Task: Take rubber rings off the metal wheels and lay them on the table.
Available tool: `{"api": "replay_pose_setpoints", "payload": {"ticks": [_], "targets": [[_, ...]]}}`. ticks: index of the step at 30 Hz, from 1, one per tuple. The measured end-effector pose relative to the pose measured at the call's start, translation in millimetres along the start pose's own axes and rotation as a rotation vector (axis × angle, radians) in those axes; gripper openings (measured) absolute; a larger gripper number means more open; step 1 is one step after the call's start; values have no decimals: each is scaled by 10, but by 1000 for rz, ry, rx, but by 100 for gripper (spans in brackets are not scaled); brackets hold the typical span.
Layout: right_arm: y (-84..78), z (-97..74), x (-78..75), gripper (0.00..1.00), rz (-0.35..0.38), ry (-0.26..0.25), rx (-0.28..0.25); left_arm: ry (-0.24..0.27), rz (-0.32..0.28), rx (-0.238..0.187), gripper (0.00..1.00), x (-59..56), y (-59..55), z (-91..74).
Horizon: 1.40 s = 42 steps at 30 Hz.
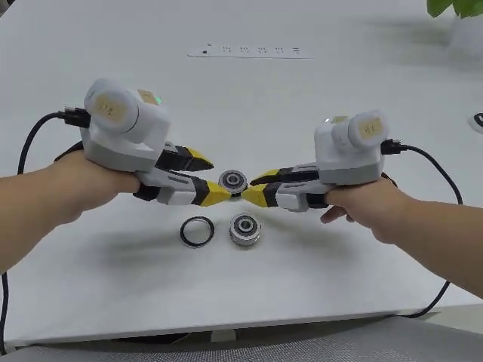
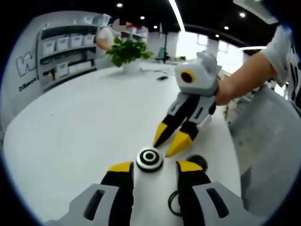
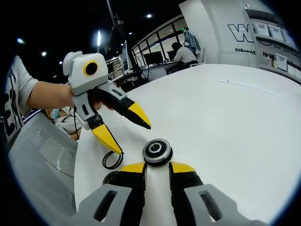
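A metal wheel (image 1: 232, 182) with a dark rubber rim sits on the white table (image 1: 317, 90) between the two grippers. My left gripper (image 1: 213, 179) is open, and its yellow tips flank the wheel (image 2: 149, 159). From the other side my right gripper (image 1: 253, 188) points at that same wheel (image 3: 157, 151); its jaws stand a narrow gap apart, just short of the rim. Nearer me a loose black rubber ring (image 1: 197, 231) lies flat beside a second wheel (image 1: 245, 228). The ring (image 3: 112, 160) lies under the left gripper (image 3: 126, 129). The right gripper (image 2: 170, 140) faces the left one.
A white strip (image 1: 249, 52) lies flat at the far middle of the table. A potted green plant (image 1: 456, 7) stands at the far right corner. Black cables (image 1: 34, 139) trail from both grippers. The table's front edge (image 1: 226, 320) runs close below the wheels.
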State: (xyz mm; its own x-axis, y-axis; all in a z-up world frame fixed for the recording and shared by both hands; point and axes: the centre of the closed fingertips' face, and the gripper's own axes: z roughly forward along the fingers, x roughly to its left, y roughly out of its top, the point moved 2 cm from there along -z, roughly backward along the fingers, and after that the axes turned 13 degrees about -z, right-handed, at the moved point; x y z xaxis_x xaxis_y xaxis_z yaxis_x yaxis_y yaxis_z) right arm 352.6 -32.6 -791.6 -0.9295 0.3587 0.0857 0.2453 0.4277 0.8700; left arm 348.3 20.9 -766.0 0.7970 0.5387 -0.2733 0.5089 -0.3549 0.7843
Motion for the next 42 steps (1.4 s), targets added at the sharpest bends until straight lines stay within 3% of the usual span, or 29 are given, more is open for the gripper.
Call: {"api": "replay_pose_setpoints", "payload": {"ticks": [16, 28, 30, 33, 37, 42], "targets": [[-26, 32, -8, 14, -9, 7, -8, 6, 2, 7, 26, 32, 8, 166], [-21, 34, 12, 13, -12, 7, -19, 13, 63, 0, 18, -6, 8, 236], [-21, 33, 13, 13, -18, 6, -21, 39, 43, -17, 14, 37, 23, 230], [-22, 33, 17, 12, -29, 4, -20, 34, 32, -21, 14, 28, 16, 235], [-43, 11, 2, 3, -7, 8, -19, 41, 41, -20, 13, 23, 12, 237], [-48, 16, 19, 2, 10, 1, -21, 52, 53, -24, 13, 20, 2, 235]]}}
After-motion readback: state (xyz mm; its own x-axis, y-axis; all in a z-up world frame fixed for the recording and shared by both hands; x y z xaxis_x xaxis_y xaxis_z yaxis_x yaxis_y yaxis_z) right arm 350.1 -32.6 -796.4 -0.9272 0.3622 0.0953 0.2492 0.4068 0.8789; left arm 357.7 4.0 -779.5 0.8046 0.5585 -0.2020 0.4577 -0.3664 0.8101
